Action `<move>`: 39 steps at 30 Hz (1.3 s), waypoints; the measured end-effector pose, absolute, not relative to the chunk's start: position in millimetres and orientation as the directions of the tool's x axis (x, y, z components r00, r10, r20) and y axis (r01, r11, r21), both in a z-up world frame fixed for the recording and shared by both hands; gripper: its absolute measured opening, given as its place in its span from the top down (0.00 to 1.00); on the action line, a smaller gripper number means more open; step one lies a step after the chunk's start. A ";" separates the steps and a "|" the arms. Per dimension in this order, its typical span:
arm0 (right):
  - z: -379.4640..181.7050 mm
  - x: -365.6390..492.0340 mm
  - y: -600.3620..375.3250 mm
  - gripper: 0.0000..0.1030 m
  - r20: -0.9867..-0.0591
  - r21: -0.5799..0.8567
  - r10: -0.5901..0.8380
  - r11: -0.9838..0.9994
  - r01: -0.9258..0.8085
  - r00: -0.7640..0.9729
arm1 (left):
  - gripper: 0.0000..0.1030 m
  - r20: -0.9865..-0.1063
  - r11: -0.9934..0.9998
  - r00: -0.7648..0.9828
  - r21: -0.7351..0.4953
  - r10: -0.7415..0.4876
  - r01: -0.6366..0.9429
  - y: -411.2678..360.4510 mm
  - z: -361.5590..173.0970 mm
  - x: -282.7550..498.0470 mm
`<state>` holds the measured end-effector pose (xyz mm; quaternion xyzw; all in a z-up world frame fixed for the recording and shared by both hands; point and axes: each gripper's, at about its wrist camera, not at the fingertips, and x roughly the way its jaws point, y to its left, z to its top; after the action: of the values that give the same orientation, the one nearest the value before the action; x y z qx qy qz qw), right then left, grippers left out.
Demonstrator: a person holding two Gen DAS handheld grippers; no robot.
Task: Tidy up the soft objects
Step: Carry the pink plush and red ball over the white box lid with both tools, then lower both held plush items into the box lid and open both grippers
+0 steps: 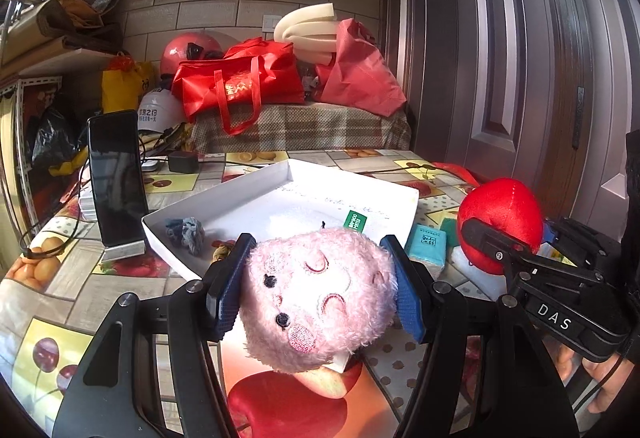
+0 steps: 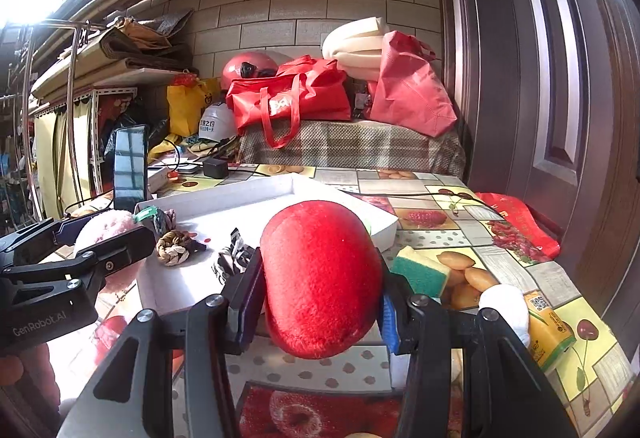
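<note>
**Both grippers loaded over the white tray**

Cluttered storeroom corner, tiled wall behind, dark panelled door (image 1: 520, 58) at right; fruit-print tablecloth (image 1: 72, 278) over the table; behind it a plaid-covered bench (image 1: 300, 126) piled with red bags (image 1: 240, 82), a red helmet (image 1: 188, 48), folded foam (image 1: 308, 30); white shallow tray (image 2: 280, 190) mid-table, open side up, holding a blue-grey scrunchie (image 1: 186, 234), a tan braided scrunchie (image 2: 174, 242), a black-and-white one (image 2: 232, 258) near the front rim; black phone (image 1: 116, 182) upright on a stand just left of the tray; pink plush toy (image 1: 316, 298) with stitched face, clamped between the blue pads of the left gripper (image 1: 316, 278), held over the tray's near edge; red plush toy (image 2: 320, 278), squeezed between the pads of the right gripper (image 2: 320, 286), held at the tray's right front corner; both toys off the table surface; beside the tray on the right, a green-and-yellow sponge (image 2: 422, 270), a teal tissue pack (image 1: 426, 244), a white soft lump (image 2: 506, 304), a yellow carton (image 2: 550, 330); part of a hand (image 1: 600, 378) visible under the right gripper.
</note>
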<state>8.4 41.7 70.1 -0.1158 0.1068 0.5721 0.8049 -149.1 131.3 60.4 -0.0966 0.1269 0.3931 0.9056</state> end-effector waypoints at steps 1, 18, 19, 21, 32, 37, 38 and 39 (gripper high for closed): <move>70.1 4.9 45.2 0.53 -0.302 -0.062 0.900 0.309 -0.949 0.314 | 0.38 -0.301 0.663 0.650 -0.071 0.698 -0.745 134.2 60.5 -151.3; 69.5 -11.8 112.3 0.53 -0.305 -0.053 0.916 0.255 -0.965 0.259 | 0.37 -0.290 0.542 0.522 -0.016 0.802 -0.840 195.9 60.1 -154.9; 69.6 -10.6 116.0 0.53 -0.304 -0.050 0.916 0.258 -0.965 0.260 | 0.37 -0.293 0.532 0.514 -0.020 0.806 -0.847 201.4 59.9 -154.4; 69.2 -7.8 122.1 0.53 -0.305 -0.047 0.915 0.262 -0.964 0.263 | 0.37 -0.300 0.512 0.496 -0.029 0.815 -0.858 212.6 59.3 -153.2; 69.4 8.6 155.9 0.53 -0.329 -0.027 0.901 0.289 -0.957 0.281 | 0.37 -0.329 0.468 0.442 -0.001 0.835 -0.884 247.9 57.2 -135.8; 69.1 13.4 168.1 0.53 -0.337 -0.026 0.895 0.300 -0.953 0.291 | 0.37 -0.345 0.458 0.425 0.017 0.837 -0.889 260.3 56.6 -125.3; 69.2 14.2 171.0 0.53 -0.338 -0.028 0.894 0.303 -0.953 0.294 | 0.37 -0.345 0.457 0.423 0.020 0.838 -0.889 262.6 56.6 -123.4; 69.3 15.6 173.8 0.53 -0.340 -0.030 0.893 0.305 -0.952 0.296 | 0.37 -0.345 0.457 0.423 0.022 0.838 -0.889 264.6 56.6 -121.3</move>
<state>15.6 173.8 69.3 -0.1135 0.1307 0.5786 0.7971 -121.3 264.6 56.6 -0.0818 0.1551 0.5144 0.8394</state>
